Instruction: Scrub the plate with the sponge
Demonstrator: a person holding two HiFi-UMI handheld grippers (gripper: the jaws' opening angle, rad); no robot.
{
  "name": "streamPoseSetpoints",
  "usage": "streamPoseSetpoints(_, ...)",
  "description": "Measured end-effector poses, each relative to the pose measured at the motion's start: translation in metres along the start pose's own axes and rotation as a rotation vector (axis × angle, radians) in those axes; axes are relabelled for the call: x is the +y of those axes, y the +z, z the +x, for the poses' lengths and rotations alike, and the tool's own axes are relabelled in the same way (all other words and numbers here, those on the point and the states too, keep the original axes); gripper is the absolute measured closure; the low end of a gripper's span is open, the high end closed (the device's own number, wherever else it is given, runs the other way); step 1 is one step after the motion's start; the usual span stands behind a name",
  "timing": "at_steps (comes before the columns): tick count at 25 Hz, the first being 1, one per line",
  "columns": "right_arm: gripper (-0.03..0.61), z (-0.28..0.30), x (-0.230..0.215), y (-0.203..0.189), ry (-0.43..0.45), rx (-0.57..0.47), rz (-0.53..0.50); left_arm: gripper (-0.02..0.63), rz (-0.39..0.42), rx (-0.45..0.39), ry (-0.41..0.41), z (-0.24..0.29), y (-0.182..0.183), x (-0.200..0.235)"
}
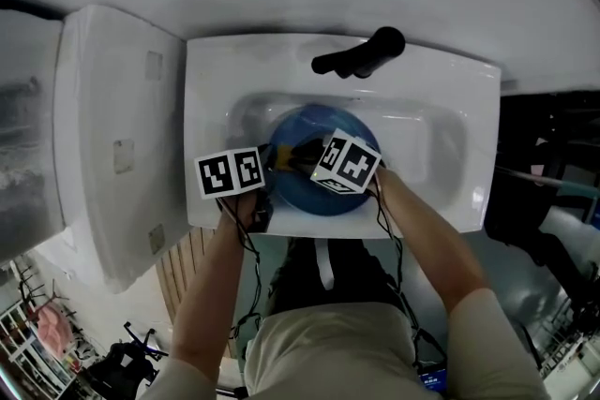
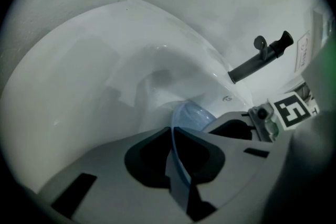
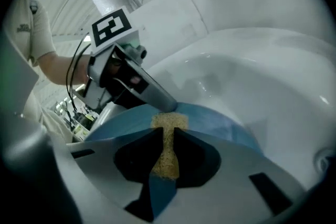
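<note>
While you stand at the front edge of the white sink (image 1: 450,89), both of your forearms reach in over that edge and the two claws meet above the middle of its bowl. Your left claw (image 2: 172,132) is pressed together on the rim of the blue plate (image 1: 300,194); the thin blue edge runs straight up between its jaws, on the side of the plate nearest the sink's left wall. The plate itself sits inside the bowl, at its centre, below the black tap (image 1: 361,56) that is mounted on the sink's back rim. Whether the plate rests on the bowl's floor or is held clear of it, you cannot tell from these views. Your right claw (image 3: 167,132) is pinching a tan sponge (image 3: 167,147), a narrow strip of it squeezed between the jaws, and the sponge's far end lies against the plate's blue face, just beside the tip of the left claw. Each claw's marker cube (image 1: 230,173) hovers over the front half of the sink.
</note>
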State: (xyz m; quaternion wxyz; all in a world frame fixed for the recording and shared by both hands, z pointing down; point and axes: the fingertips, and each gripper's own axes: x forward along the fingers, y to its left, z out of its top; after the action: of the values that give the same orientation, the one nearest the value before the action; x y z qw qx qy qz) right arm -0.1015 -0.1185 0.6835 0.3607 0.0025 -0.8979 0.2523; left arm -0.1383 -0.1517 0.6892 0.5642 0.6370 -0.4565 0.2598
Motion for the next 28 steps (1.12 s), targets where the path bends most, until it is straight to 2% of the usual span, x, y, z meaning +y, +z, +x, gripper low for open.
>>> streamPoseSetpoints(4,0.508,0.000,-0.054,-0.007,-0.224,0.022,-0.085,0.581,-0.010,0.007,-0.010,0.000,-0.001,0.001)
streamPoseSetpoints(6,0.509,-0.008,-0.075,-0.019,-0.317,0.072,-0.057,0.583,-0.007,0.006,-0.006,0.001,0.000,0.001)
streamPoseSetpoints(9,0.509,-0.028,-0.091,-0.044,-0.380,0.166,0.051,0.584,-0.004,-0.006,0.006,0.001,0.001,0.003)
streamPoseSetpoints(12,0.509,-0.051,-0.093,-0.072,-0.413,0.267,0.104,0.586,0.002,-0.013,0.016,0.001,0.002,0.003)
streamPoseSetpoints(16,0.509,-0.074,-0.069,-0.097,-0.370,0.366,0.143,0.588,0.021,-0.016,0.031,0.003,0.004,0.001)
streamPoseSetpoints(20,0.509,-0.085,-0.013,-0.103,-0.196,0.425,0.172,0.589,0.033,-0.036,0.078,0.003,0.003,0.001)
streamPoseSetpoints(24,0.511,-0.083,0.051,-0.080,-0.003,0.354,0.162,0.586,0.042,-0.030,0.103,-0.001,-0.004,-0.003)
streamPoseSetpoints(26,0.510,-0.081,0.069,-0.065,0.024,0.280,0.169,0.578,0.080,-0.016,0.121,-0.006,-0.009,-0.005)
streamPoseSetpoints(28,0.509,-0.084,0.075,-0.052,0.003,0.203,0.189,0.569,0.151,-0.021,0.157,-0.015,-0.009,-0.007)
